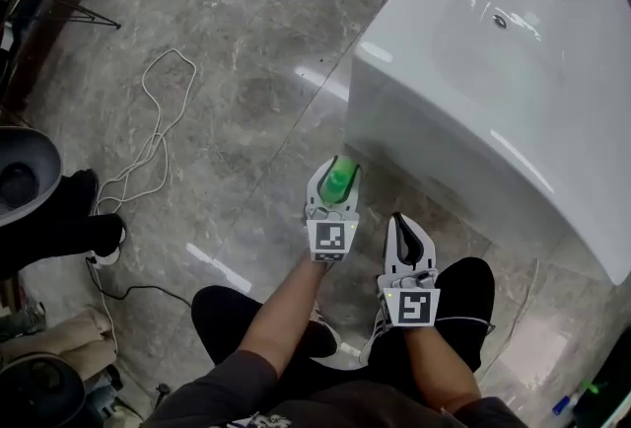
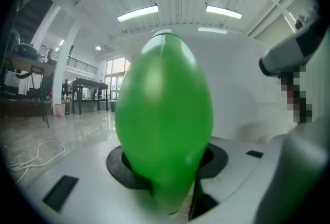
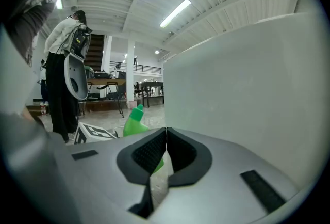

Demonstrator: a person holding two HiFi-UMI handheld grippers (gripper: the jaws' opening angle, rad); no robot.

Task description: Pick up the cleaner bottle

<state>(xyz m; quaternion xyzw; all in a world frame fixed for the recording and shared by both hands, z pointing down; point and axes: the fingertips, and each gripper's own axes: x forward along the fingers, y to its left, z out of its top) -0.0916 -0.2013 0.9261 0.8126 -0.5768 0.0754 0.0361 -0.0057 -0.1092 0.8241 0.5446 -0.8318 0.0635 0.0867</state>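
Observation:
The green cleaner bottle (image 1: 338,181) is held off the floor between the jaws of my left gripper (image 1: 335,170), in front of the bathtub's corner. In the left gripper view the bottle (image 2: 164,120) fills the middle, and both black pads press on its sides; the gripper (image 2: 165,169) is shut on it. My right gripper (image 1: 402,224) hangs just to the right and nearer to me, with nothing in it. In its own view the right gripper (image 3: 166,138) has its two ribbed pads touching, and the bottle's green neck (image 3: 135,121) shows to the left behind them.
A white bathtub (image 1: 513,71) stands at the right on the grey marble floor. A white cable (image 1: 158,120) loops across the floor at the left. Another person's dark shoes (image 1: 69,219) and a grey bin (image 1: 25,170) are at the left edge.

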